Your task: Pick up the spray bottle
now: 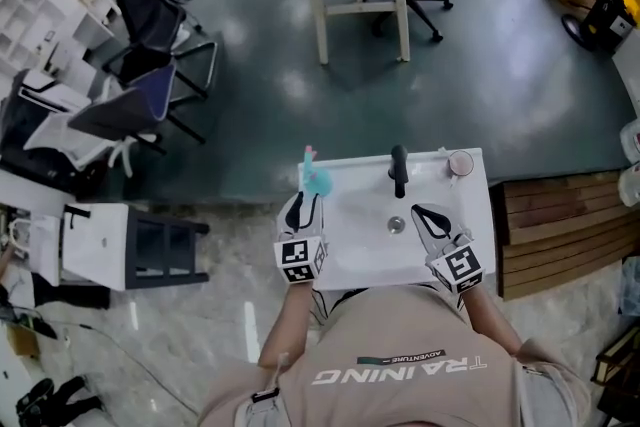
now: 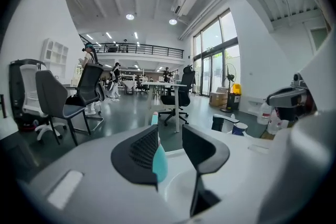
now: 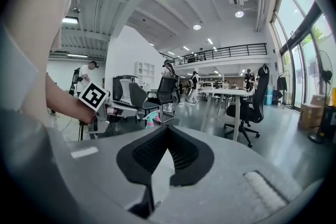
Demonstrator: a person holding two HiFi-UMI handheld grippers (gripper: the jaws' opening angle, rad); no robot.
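White washbasin (image 1: 478, 233): a teal spray bottle (image 1: 316, 180) at its far left corner is flanked by the spread left gripper (image 1: 304, 203); the right gripper (image 1: 421, 212) is held pressed together, empty.

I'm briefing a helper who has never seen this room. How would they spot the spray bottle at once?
Find the white sink unit in front of the person. The spray bottle stands at its far left corner, just ahead of the left gripper. It alone is teal with a pink tip, unlike the black faucet and round container to its right.
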